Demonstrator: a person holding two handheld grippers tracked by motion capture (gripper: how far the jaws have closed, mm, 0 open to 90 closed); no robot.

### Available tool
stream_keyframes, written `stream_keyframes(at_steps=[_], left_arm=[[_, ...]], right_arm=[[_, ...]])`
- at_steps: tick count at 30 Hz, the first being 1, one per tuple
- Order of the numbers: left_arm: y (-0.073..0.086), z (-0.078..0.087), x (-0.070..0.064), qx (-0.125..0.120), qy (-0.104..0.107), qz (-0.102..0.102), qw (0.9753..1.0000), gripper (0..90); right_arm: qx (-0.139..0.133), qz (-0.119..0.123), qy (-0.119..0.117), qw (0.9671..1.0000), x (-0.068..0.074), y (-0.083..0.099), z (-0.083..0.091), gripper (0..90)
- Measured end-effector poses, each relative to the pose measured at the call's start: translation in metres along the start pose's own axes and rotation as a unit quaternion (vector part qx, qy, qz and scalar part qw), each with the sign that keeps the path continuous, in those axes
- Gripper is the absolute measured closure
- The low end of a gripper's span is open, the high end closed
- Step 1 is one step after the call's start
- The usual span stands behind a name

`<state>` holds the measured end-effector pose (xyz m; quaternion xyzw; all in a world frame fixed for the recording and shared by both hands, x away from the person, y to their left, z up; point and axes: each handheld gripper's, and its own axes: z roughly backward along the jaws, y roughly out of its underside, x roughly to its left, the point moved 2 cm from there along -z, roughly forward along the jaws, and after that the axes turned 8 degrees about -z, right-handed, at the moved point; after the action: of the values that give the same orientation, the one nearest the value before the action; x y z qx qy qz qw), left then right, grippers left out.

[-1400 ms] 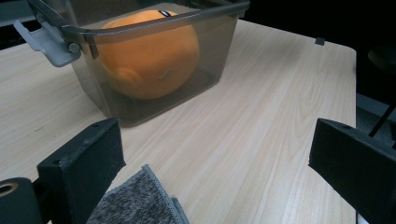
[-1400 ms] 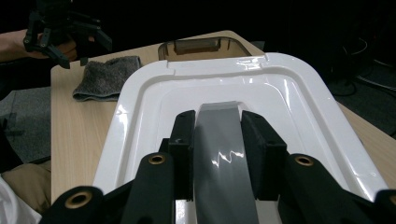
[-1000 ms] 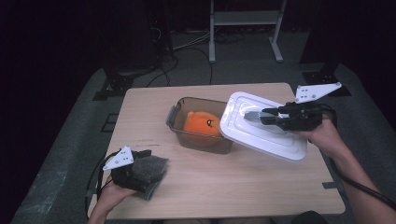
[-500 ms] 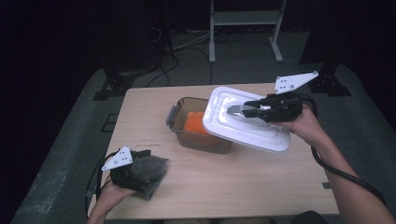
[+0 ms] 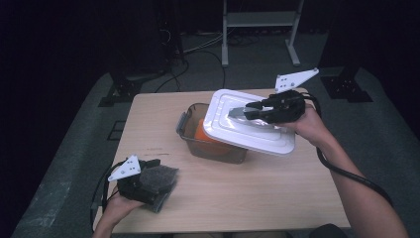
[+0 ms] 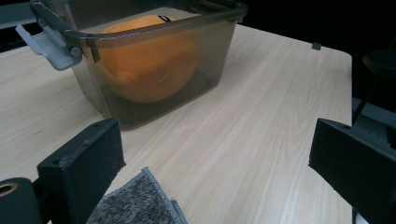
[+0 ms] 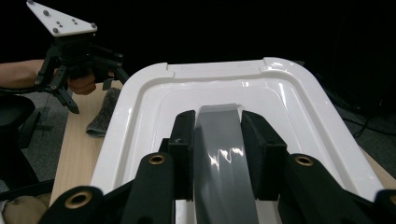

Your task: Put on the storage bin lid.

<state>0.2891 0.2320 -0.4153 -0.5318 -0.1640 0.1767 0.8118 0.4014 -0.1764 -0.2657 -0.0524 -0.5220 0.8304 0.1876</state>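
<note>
Resting at the near left corner of the table (image 5: pixel 277 198), the left gripper (image 5: pixel 141 181) sits in the person's hand with its jaws spread wide and nothing between them. A grey cloth (image 5: pixel 161 181) lies flat on the wood just under and ahead of those jaws; its fuzzy edge shows low in the left gripper view.

Mid-table: a smoky, see-through box (image 5: pixel 210 144) with a grey clip at its end. An orange ball (image 6: pixel 147 58) sits on its floor, clear through the wall in the left gripper view.

Above the box: the lid (image 5: pixel 247 129). White, glossy, rectangular with rounded corners and stepped ridges, and a grey handle (image 7: pixel 222 154) along the middle of its top. The right gripper (image 5: pixel 255 110) is clamped on that handle, one jaw pressed to each side. The lid is off the table, tilted, its left part overhanging the right half of the box and hiding much of the opening; whether it touches the rim I cannot tell.

Long axis of the lid runs roughly left to right across the table, slanting toward the near right corner. It extends forward from the jaws toward the left gripper's side, the right hand behind it at the far right.
</note>
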Motion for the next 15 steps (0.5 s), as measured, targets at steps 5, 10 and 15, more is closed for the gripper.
stream_keyframes(at_steps=[5,10,15], left_arm=[[0.000,0.002,0.000,-0.002,0.000,0.001,1.0000,2.5],[-0.001,0.002,-0.001,-0.004,0.002,0.002,1.0000,2.5],[0.000,0.003,0.000,-0.004,0.000,0.003,1.0000,2.5]], right_arm=[[0.003,0.006,-0.008,0.9999,-0.001,-0.008,-0.016,65.5],[0.008,0.008,-0.014,0.9998,-0.005,-0.012,-0.031,65.5],[0.008,0.009,-0.015,0.9998,-0.011,-0.014,-0.044,65.5]])
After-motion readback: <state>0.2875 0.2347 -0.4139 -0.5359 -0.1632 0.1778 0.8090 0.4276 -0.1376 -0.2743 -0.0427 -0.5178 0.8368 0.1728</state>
